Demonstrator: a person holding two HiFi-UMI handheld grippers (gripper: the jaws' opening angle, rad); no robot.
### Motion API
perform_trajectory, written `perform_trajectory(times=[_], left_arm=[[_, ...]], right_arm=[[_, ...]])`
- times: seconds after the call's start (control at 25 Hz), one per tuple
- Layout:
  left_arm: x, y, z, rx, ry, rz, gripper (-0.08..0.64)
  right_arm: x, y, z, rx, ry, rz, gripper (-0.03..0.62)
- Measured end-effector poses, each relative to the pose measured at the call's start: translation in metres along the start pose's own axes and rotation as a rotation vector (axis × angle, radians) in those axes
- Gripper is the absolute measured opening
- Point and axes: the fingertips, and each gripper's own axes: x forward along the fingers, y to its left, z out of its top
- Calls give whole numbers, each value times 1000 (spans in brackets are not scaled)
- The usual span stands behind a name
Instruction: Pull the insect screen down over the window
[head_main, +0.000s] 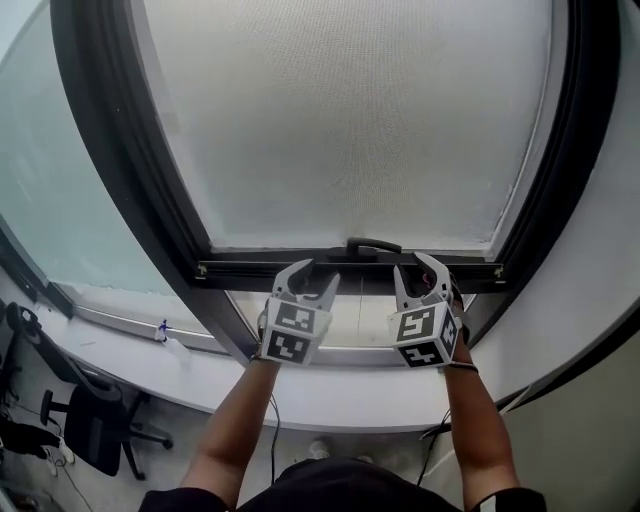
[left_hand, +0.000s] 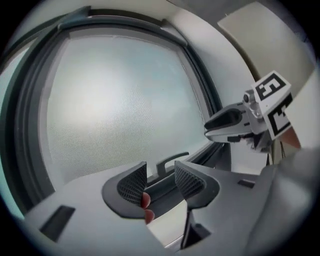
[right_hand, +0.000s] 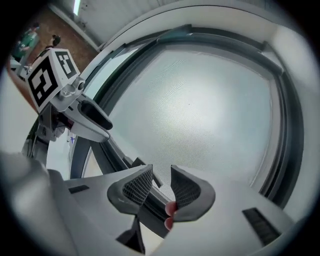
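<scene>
The pale mesh insect screen (head_main: 340, 120) covers most of the window. Its dark bottom bar (head_main: 250, 270) lies level just above the sill, with a small handle (head_main: 372, 246) at its middle. My left gripper (head_main: 316, 272) reaches the bar left of the handle. My right gripper (head_main: 414, 265) reaches it on the right. In the left gripper view the jaws (left_hand: 160, 175) stand apart, and the bar (left_hand: 162, 191) and handle (left_hand: 170, 161) show through the gap. The right gripper (right_hand: 161, 180) also has a gap, with the bar (right_hand: 150, 212) behind it. Neither pair of pads presses on anything.
A thick dark window frame (head_main: 130, 170) surrounds the screen. A second glass pane (head_main: 60, 200) lies to the left. Below runs a white sill (head_main: 200, 375) with a small object (head_main: 165, 330) on it. An office chair (head_main: 90, 420) stands on the floor at lower left.
</scene>
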Motion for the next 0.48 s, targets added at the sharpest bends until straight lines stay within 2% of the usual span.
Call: perform_trajectory(times=[0.12, 0.28, 0.36, 0.48], left_arm=[[-16, -4, 14, -71, -79, 34, 127], [-39, -8, 25, -60, -127, 109, 14], [-50, -10, 30, -64, -138, 133, 3], [-65, -15, 31, -122, -142, 150, 3]], right_arm=[[-15, -1, 5, 37, -36, -22, 90], [-38, -1, 8, 76, -64, -36, 30], [-48, -1, 12, 108, -67, -30, 6], [-60, 2, 7, 138, -91, -18, 6]])
